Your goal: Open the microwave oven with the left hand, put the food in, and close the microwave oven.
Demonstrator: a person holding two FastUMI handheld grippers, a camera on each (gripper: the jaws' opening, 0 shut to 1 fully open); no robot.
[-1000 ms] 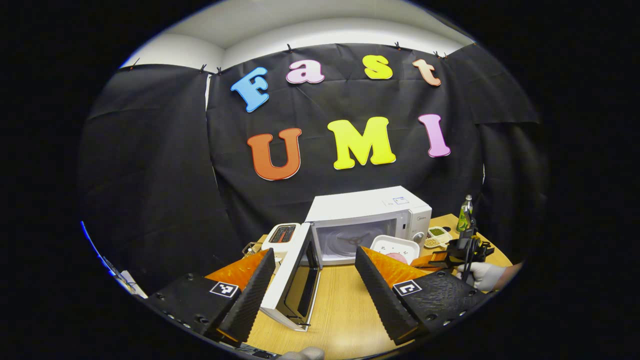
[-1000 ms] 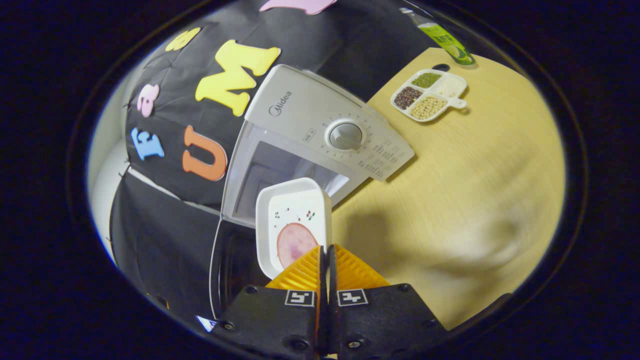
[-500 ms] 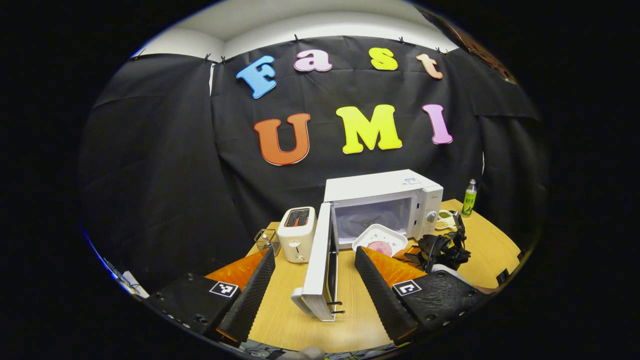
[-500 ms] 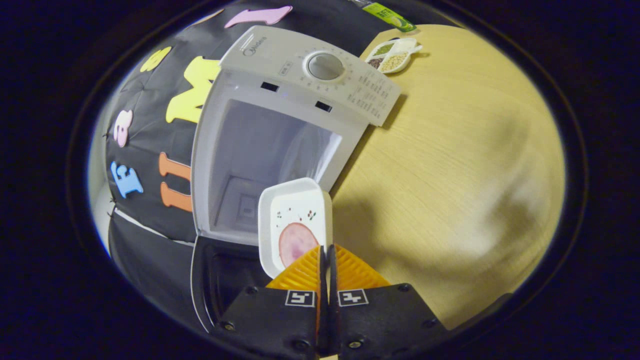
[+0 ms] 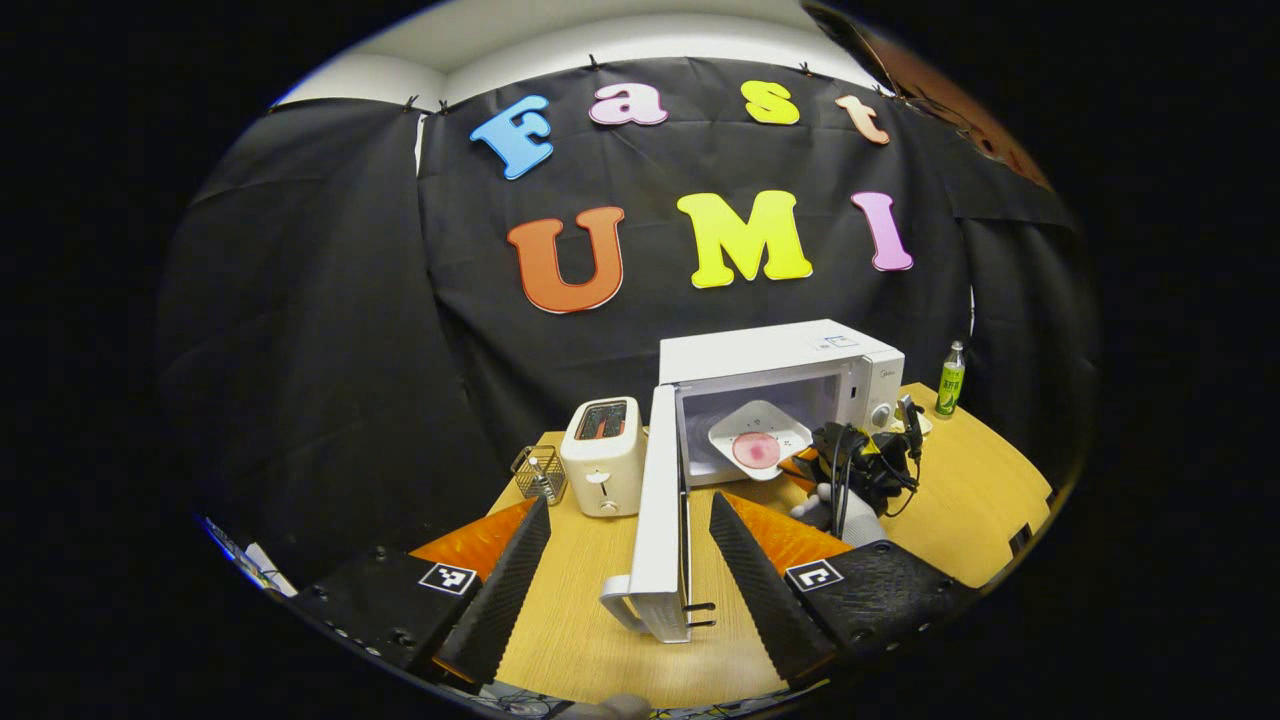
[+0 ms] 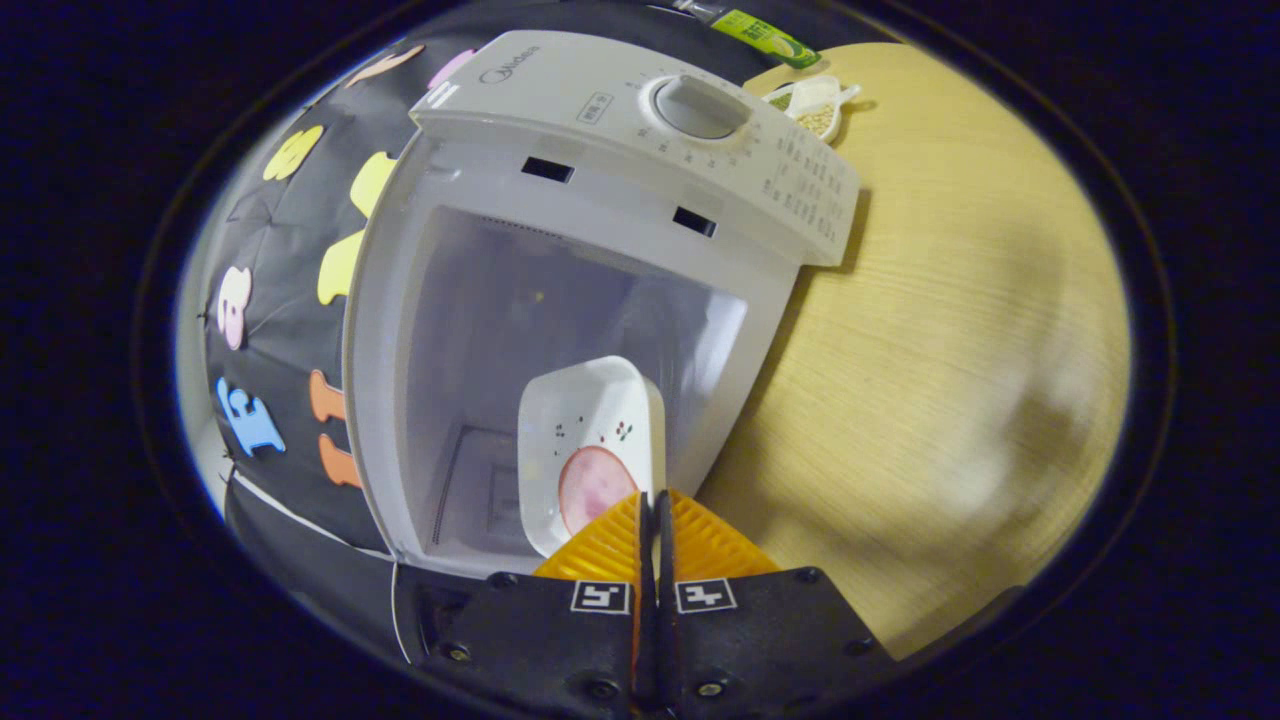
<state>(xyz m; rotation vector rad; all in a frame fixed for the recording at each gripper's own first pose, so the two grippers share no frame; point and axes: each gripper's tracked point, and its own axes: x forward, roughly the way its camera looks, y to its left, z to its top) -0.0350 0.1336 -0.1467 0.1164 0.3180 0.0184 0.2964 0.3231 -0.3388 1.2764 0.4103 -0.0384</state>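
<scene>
The white microwave (image 5: 790,355) stands at the back of the table, its door (image 5: 663,520) swung wide toward me. My left gripper (image 5: 630,508) is open and empty, well back from the oven, with the door's edge between its fingers farther off. The right gripper (image 6: 652,497) is shut on the near rim of a white dish (image 6: 590,430) holding a pink slice of food (image 6: 593,485). The dish hangs tilted at the mouth of the oven cavity (image 6: 540,320). In the left gripper view the dish (image 5: 757,440) sits inside the opening, with the right gripper (image 5: 860,460) and a gloved hand (image 5: 835,505) behind it.
A white toaster (image 5: 603,455) and a small wire basket (image 5: 540,472) stand left of the door. A green bottle (image 5: 950,378) is at the table's far right. A divided dish of beans (image 6: 815,100) lies beside the microwave's dial (image 6: 700,105) on the wooden table (image 6: 950,300).
The right gripper has carried the dish forward from in front of the oven into the cavity opening. The left gripper has drawn back and up, and the door stands wider open.
</scene>
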